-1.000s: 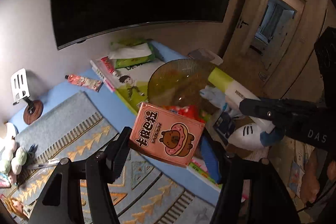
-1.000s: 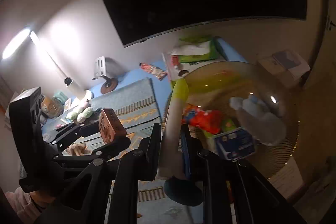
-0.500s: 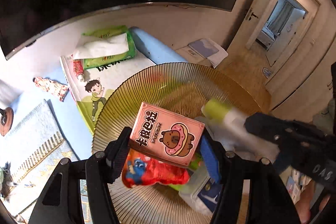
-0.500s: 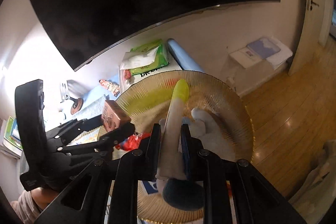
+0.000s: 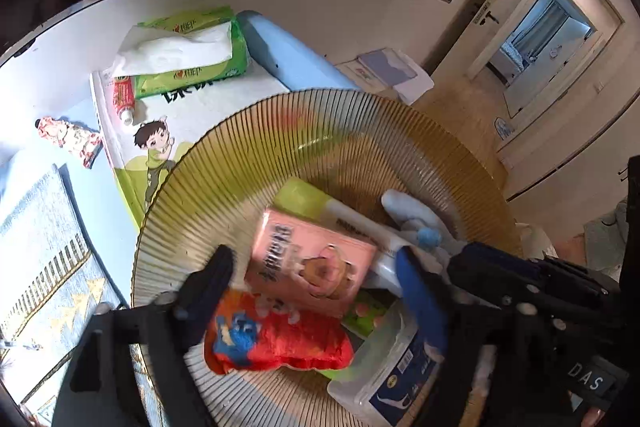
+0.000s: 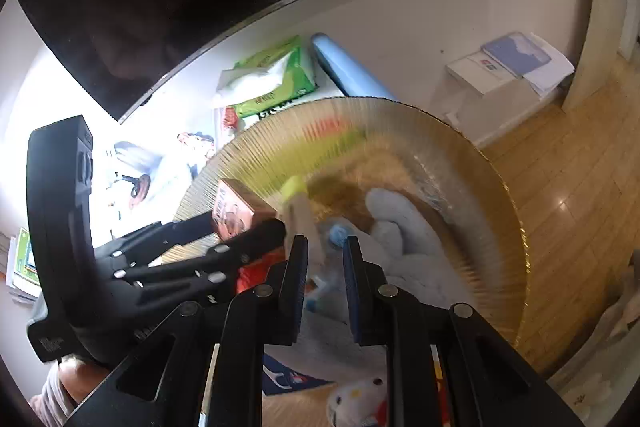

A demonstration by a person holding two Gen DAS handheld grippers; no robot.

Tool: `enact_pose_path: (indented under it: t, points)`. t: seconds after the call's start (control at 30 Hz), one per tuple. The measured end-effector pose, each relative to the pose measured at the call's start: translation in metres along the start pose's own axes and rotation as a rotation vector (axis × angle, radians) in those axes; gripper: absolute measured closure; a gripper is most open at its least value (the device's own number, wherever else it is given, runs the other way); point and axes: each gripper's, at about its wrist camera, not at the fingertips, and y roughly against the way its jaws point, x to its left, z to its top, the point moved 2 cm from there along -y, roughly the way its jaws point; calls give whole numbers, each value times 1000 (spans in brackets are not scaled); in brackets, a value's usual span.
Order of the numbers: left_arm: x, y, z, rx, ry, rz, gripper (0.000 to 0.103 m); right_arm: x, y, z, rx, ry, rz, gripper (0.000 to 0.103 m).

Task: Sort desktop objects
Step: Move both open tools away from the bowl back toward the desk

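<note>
The left gripper (image 5: 316,271) reaches forward and downward with its jaws spread wide apart, nothing pinched between them. The right gripper (image 6: 324,267) sits just beside it to the right, jaws parted with a narrow gap, gripping nothing.

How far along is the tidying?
Well underway. The amber bowl already holds a red snack bag, a plush toy, a plastic tub and a green-capped tube, lying just beyond the open right gripper. The left gripper has a pink box over the bowl. A tissue pack, small red tube and patterned packet sit on the desk, unsorted.
</note>
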Motion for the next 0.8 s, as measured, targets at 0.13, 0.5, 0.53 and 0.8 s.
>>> enact_pose_path:
  t: [0.13,0.5,0.53,0.8]
  points:
    - [5,20,-13,-16,19,-73,16,-2,11,-10,5,-23,4,72]
    - [99,125,-126,-64,177,-8,15,83,56,-44,-78,135,68,42]
    - [115,134,-142,-63,209,7,15,99,56,-49,-74,161,86,40]
    - [263,222,-242,-168,558,190,16,245,17,-100,67,320,290,37]
